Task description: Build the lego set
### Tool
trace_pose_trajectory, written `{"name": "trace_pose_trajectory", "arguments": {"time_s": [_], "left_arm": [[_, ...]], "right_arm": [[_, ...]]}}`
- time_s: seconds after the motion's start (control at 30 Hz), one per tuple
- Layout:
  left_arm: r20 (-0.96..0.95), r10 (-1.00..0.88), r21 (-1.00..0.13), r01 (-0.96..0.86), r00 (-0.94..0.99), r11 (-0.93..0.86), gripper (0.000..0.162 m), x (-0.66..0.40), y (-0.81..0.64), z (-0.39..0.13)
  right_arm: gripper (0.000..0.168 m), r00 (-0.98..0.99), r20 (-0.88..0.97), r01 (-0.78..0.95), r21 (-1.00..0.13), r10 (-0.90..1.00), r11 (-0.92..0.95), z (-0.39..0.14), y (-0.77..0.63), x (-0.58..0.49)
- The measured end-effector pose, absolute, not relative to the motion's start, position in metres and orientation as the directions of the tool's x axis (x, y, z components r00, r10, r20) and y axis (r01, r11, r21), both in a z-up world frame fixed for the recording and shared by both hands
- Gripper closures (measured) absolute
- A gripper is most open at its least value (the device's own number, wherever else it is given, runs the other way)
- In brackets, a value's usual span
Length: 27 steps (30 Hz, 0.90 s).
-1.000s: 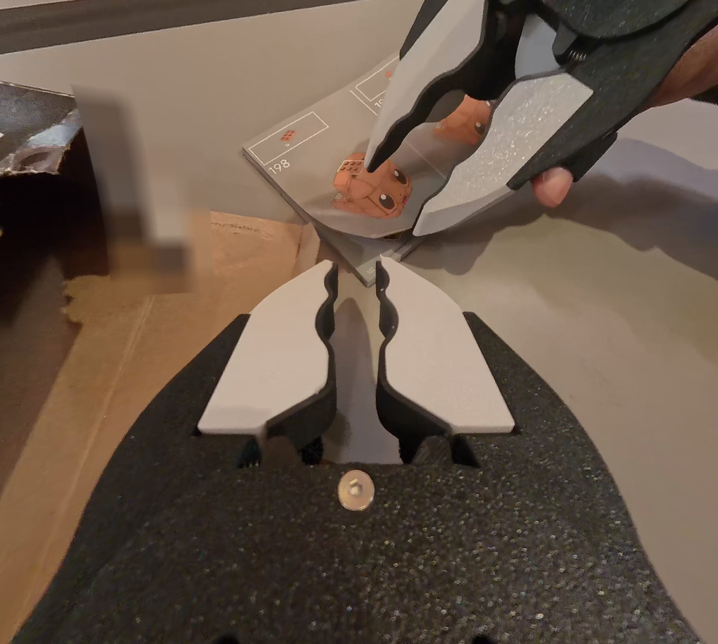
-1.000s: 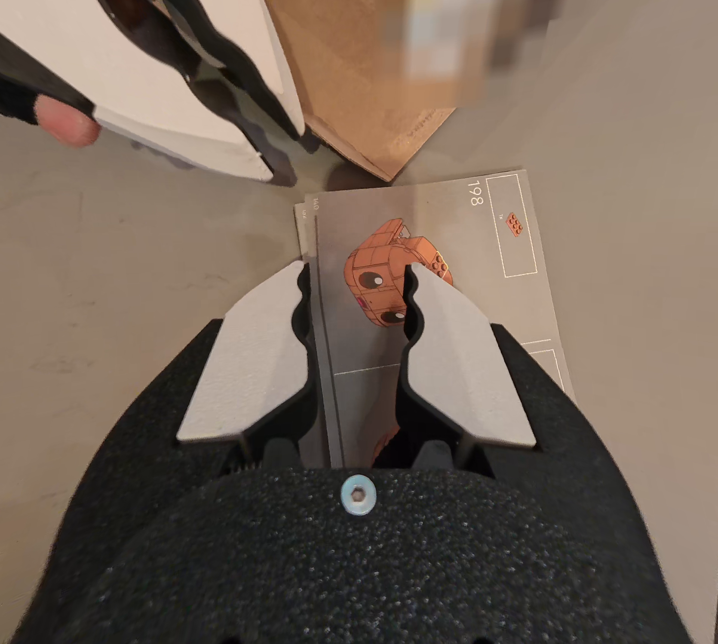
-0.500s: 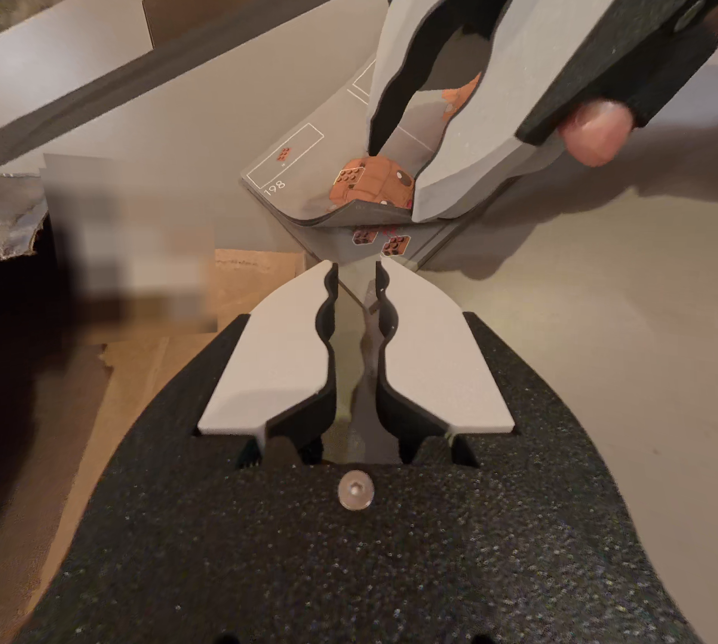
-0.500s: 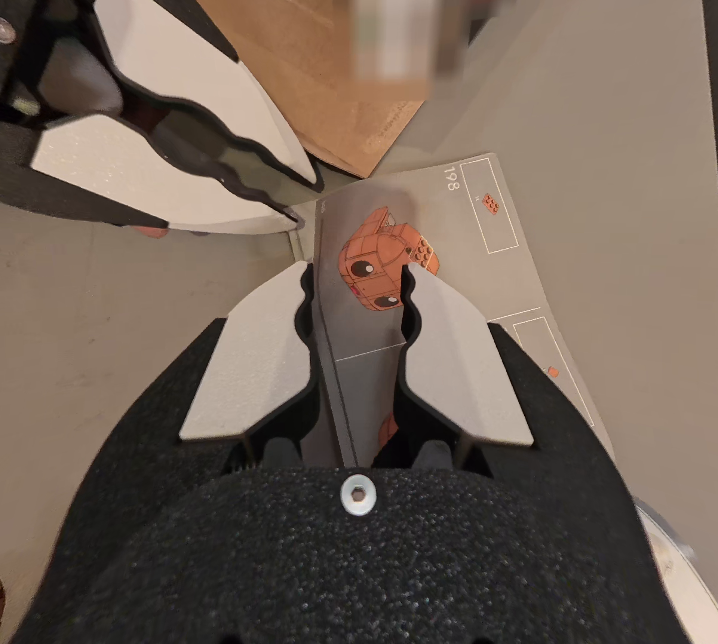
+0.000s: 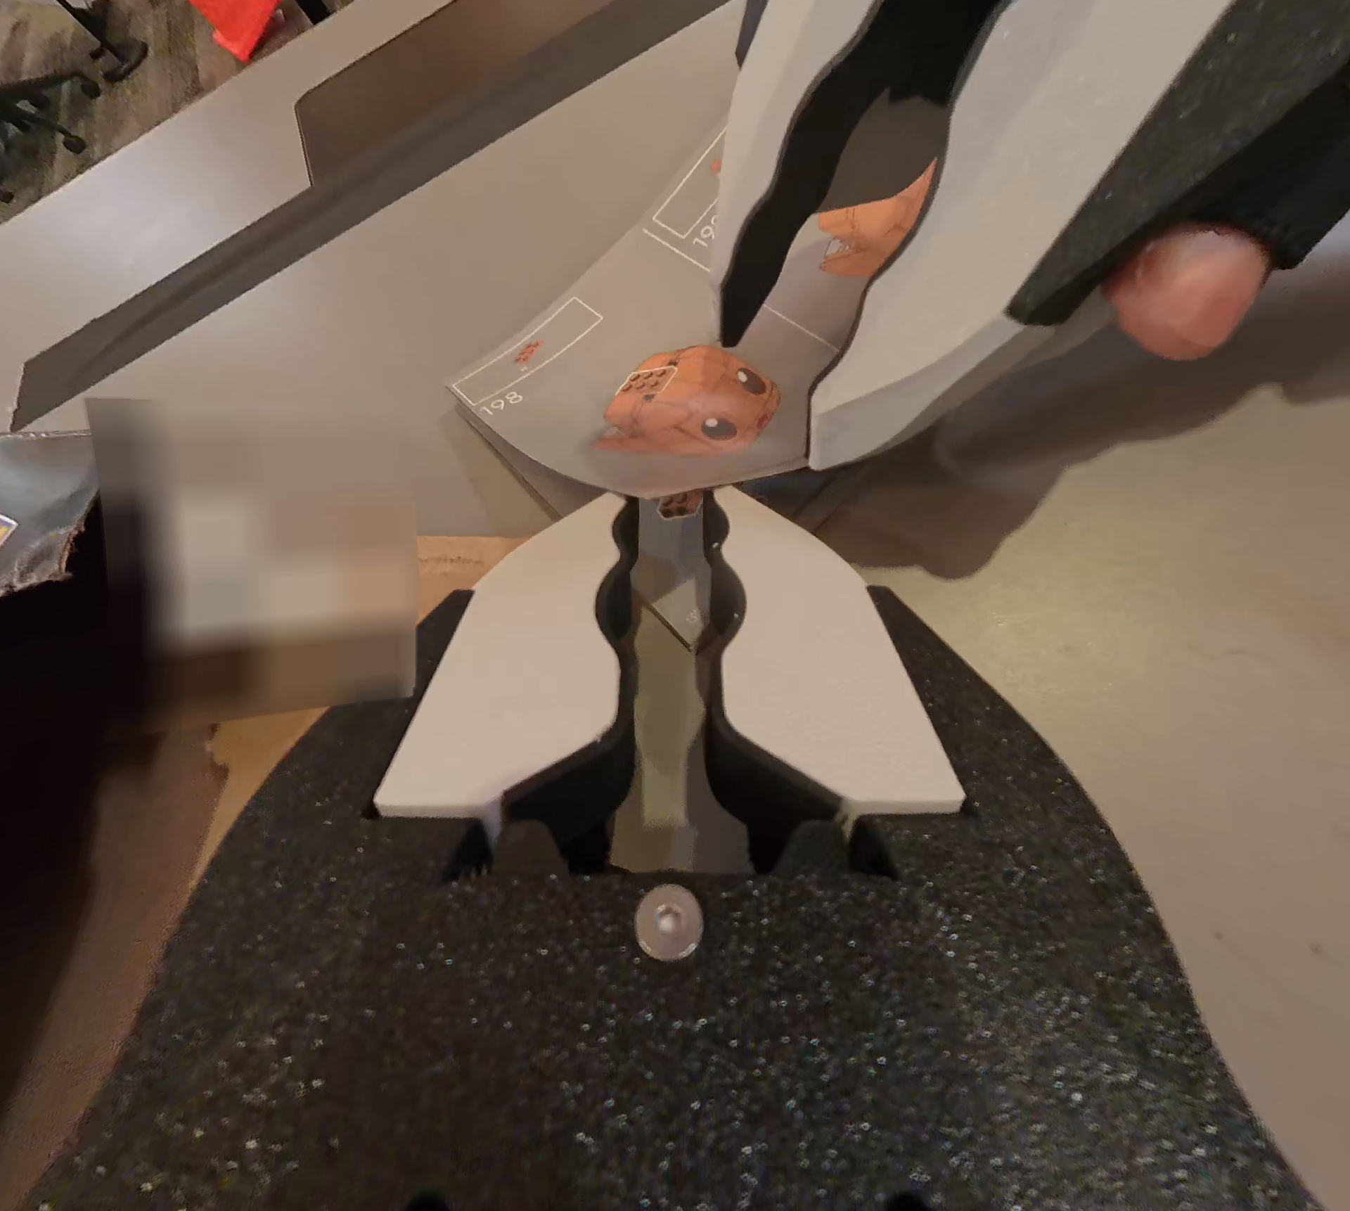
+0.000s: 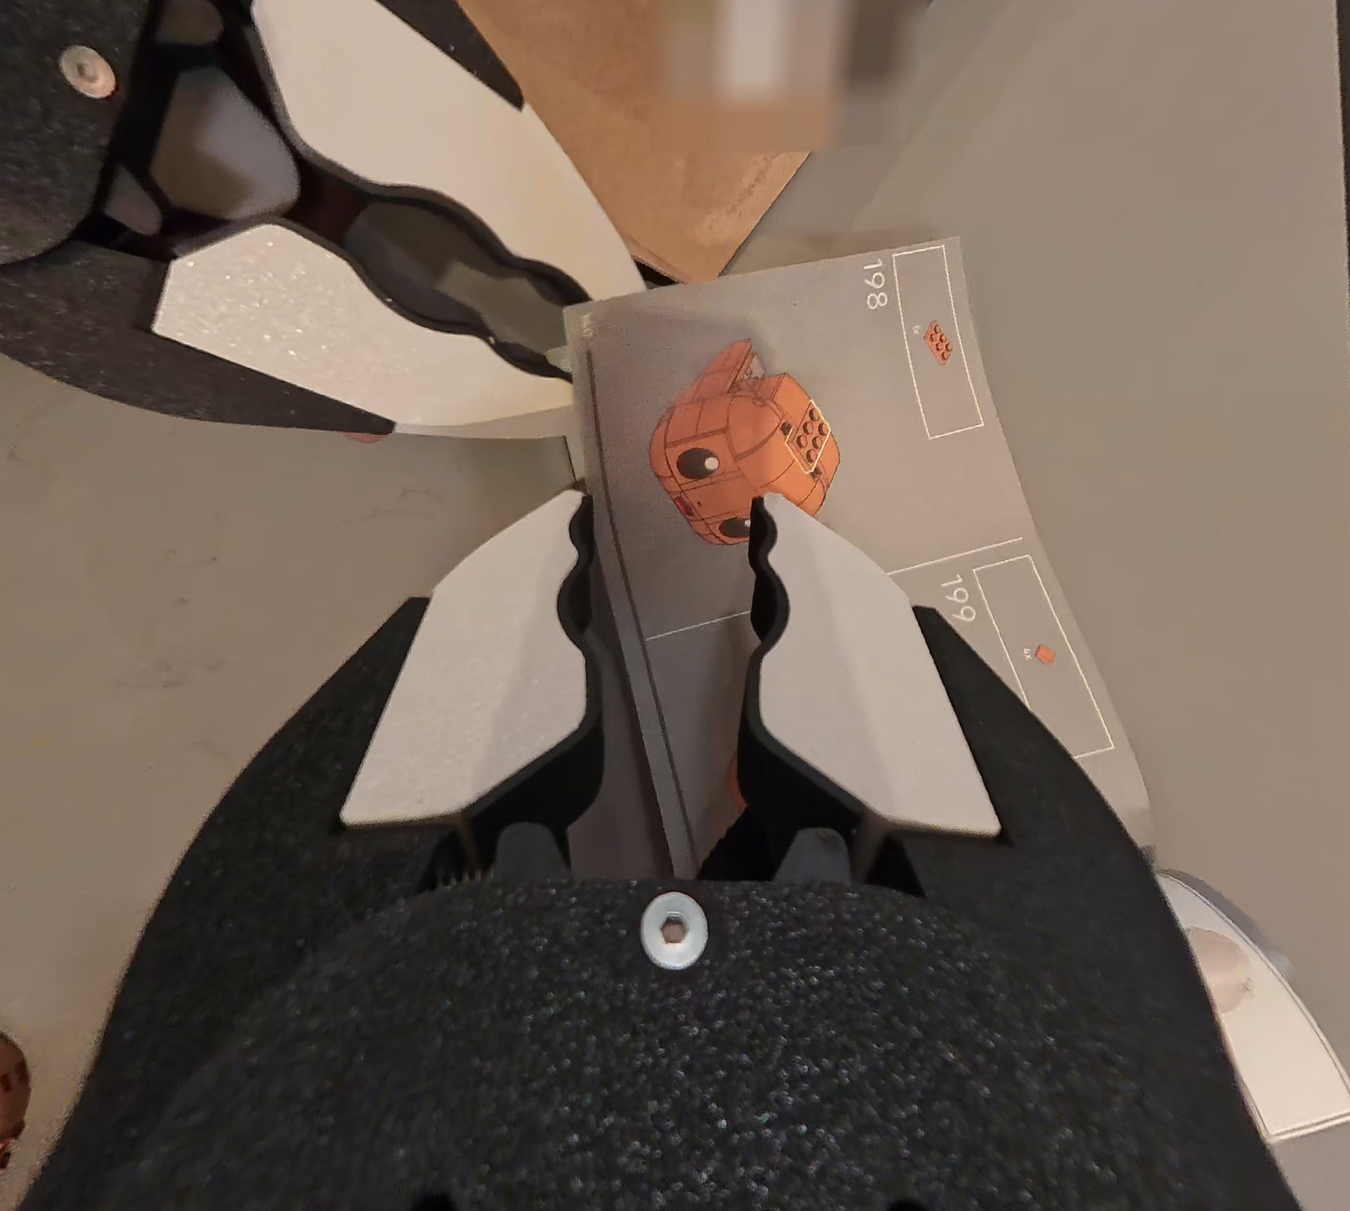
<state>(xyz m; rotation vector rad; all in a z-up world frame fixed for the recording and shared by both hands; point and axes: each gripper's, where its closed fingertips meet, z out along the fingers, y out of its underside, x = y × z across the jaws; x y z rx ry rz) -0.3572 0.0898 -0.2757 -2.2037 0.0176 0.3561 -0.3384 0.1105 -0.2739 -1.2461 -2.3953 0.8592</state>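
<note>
The instruction booklet lies on the grey table, its top page lifted and curling. At left the left gripper, jaws narrowly apart, sits at the booklet's corner beside brown cardboard. The right gripper straddles the raised page, jaws moderately parted; whether they pinch it is unclear. Bare table lies rightward.

Right tongs gape over the lifted booklet page; left tongs touch its corner; cardboard beyond.
</note>
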Motion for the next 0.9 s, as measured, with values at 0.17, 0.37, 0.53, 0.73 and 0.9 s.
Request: {"name": "trace_pose_trajectory", "arguments": {"time_s": [0.17,0.37,0.53,0.73,0.9], "left_arm": [[-0.266,0.097,-0.776,-0.154,0.959,-0.612,0.146,-0.355,0.094,-0.277],[-0.255,0.085,-0.808,-0.164,0.963,-0.566,0.146,-0.35,0.097,-0.269],[-0.205,0.085,-0.828,-0.126,0.975,-0.546,0.146,-0.349,0.098,-0.268],[-0.198,0.076,-0.833,-0.127,0.977,-0.539,0.146,-0.347,0.099,-0.268],[-0.192,0.07,-0.829,-0.124,0.979,-0.546,0.146,-0.347,0.098,-0.27]], "right_arm": [[0.128,-0.582,0.005,0.625,-0.637,0.813,0.451,-0.271,0.11,-0.337],[0.127,-0.559,-0.069,0.601,-0.72,0.826,0.346,-0.249,0.109,-0.351],[0.126,-0.485,-0.253,0.628,-0.767,0.837,0.133,-0.232,0.105,-0.381],[0.12,-0.417,-0.298,0.71,-0.696,0.859,0.103,-0.248,0.099,-0.399],[0.12,-0.367,-0.22,0.758,-0.635,0.904,0.153,-0.267,0.112,-0.397]]}}
